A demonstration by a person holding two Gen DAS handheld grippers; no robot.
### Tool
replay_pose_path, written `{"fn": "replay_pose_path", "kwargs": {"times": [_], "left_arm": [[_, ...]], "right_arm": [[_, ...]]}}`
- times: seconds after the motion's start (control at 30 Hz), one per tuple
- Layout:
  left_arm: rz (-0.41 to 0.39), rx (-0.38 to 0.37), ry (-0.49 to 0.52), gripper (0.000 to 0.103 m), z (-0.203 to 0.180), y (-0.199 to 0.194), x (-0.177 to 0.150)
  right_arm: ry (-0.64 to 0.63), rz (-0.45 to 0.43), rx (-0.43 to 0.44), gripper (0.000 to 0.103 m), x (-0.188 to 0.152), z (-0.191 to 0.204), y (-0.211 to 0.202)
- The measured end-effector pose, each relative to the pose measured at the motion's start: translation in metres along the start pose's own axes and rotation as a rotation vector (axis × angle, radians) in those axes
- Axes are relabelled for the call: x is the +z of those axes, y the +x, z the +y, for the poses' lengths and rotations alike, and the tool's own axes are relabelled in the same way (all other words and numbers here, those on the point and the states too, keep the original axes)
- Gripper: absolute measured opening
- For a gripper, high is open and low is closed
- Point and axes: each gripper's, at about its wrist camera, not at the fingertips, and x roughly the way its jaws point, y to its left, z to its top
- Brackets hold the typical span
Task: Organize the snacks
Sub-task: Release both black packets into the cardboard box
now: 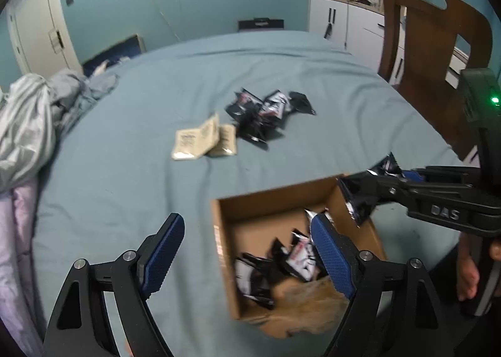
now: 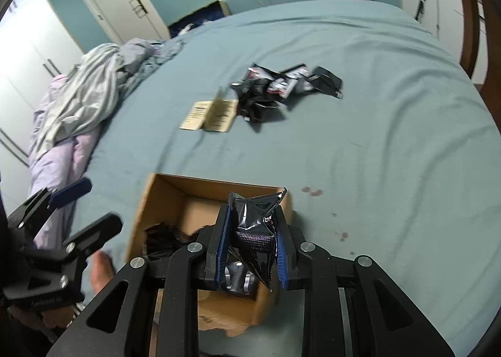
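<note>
Looking down the left wrist view, the left tongs (image 1: 247, 258) stand spread wide with nothing between the pads, poised over the near edge of the box (image 1: 225, 250) on the bed (image 1: 125, 144). Black packets already lie inside the box (image 1: 281, 266). Off to the right, the right tongs (image 1: 385, 183) pinch a black packet (image 1: 360, 197) above the box's far corner. Further up the bed wait a black pile (image 1: 266, 115) and two tan packets (image 1: 203, 140) just beside it.

Switching to the right wrist view, the right tongs (image 2: 250, 244) are pressed tight on that crumpled packet (image 2: 255, 216), hanging right over the box (image 2: 175, 194). The left tongs (image 2: 78, 209) gape empty at the left.

It looks like the drop step: next the right tongs need to spread over the box, while the left goes back for the pile (image 2: 275, 84).
</note>
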Motion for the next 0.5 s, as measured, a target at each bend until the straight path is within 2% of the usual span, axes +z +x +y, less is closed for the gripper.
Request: {"fn": "replay_pose_path", "kwargs": {"times": [0.13,0.37,0.4,0.47,0.5], "left_arm": [[-0.032,0.098,0.002,0.084,0.008,-0.003,-0.002],[-0.003,0.149,0.01,0.084,0.013,0.007,-0.005],[-0.001,0.152,0.009,0.084,0.014,0.008,-0.005],[0.005,0.163,0.004,0.084,0.016,0.011,-0.005],[0.007,0.165,0.002,0.084,0.016,0.011,-0.006]], "right_arm": [[-0.065,0.028,0.054,0.025,-0.006,0.011,0.003],[-0.125,0.081,0.136,0.027,-0.01,0.02,0.006],[-0.108,0.099,0.154,0.031,-0.009,0.019,0.008],[-0.049,0.13,0.167,0.063,-0.009,0.011,0.014],[-0.023,0.121,0.152,0.068,-0.008,0.008,0.014]]}}
